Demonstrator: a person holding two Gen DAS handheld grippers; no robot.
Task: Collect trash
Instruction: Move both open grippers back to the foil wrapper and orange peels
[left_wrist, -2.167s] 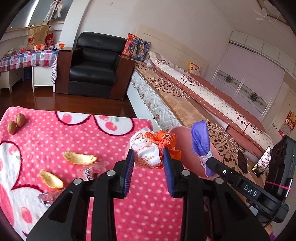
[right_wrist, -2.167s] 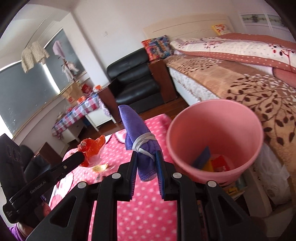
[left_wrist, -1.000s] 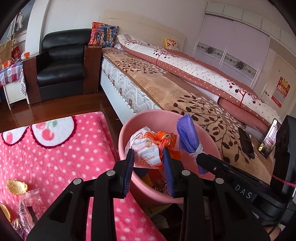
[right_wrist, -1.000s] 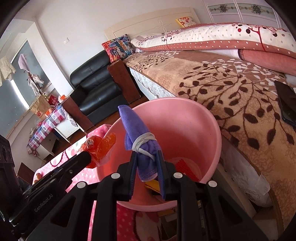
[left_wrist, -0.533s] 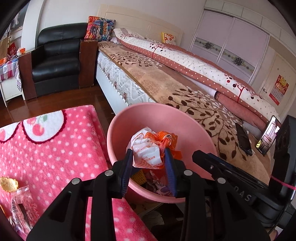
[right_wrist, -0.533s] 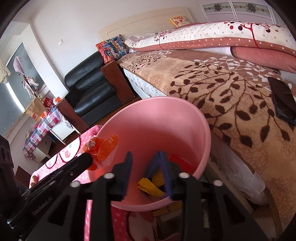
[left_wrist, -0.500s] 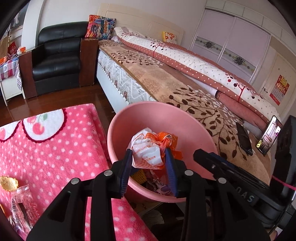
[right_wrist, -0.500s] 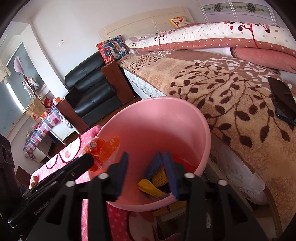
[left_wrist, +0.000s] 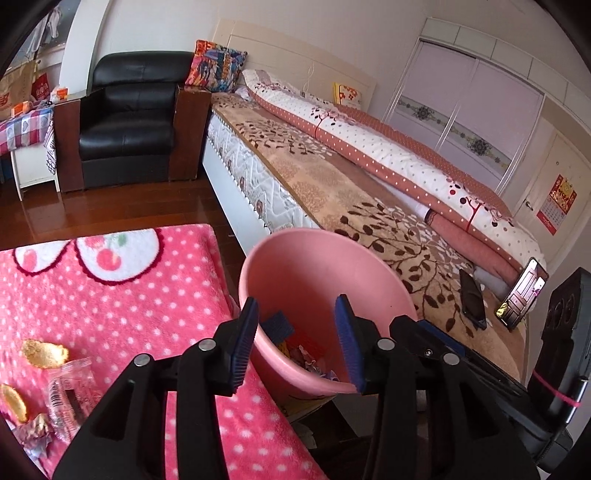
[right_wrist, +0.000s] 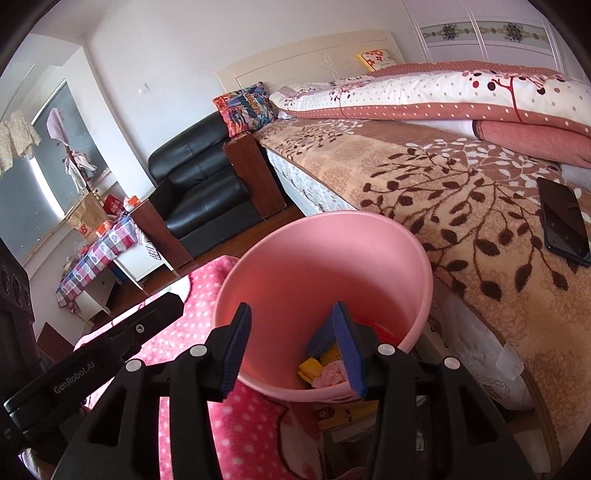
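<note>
Pink polka-dot blanket (left_wrist: 122, 314) covers the surface at the left. On its near left edge lie orange peels (left_wrist: 44, 353) and a clear wrapper (left_wrist: 70, 391), with a crumpled foil scrap (left_wrist: 35, 432) just beside them. To their right the left gripper (left_wrist: 295, 343) hangs over the pink bucket (left_wrist: 321, 266). Its jaws have just been opening and now stand wide apart with nothing between them. Inside the bucket, low down, lies mixed trash (left_wrist: 299, 350): blue, yellow and red scraps. The bucket stands between the blanket and the bed (left_wrist: 369, 206). The right gripper (right_wrist: 291, 347) also hangs over the bucket, its jaws apart and empty after opening. Farther right, on the bed's brown leaf-patterned cover, lies a dark phone (right_wrist: 563, 221), and another phone (left_wrist: 521, 295) stands propped upright.
</note>
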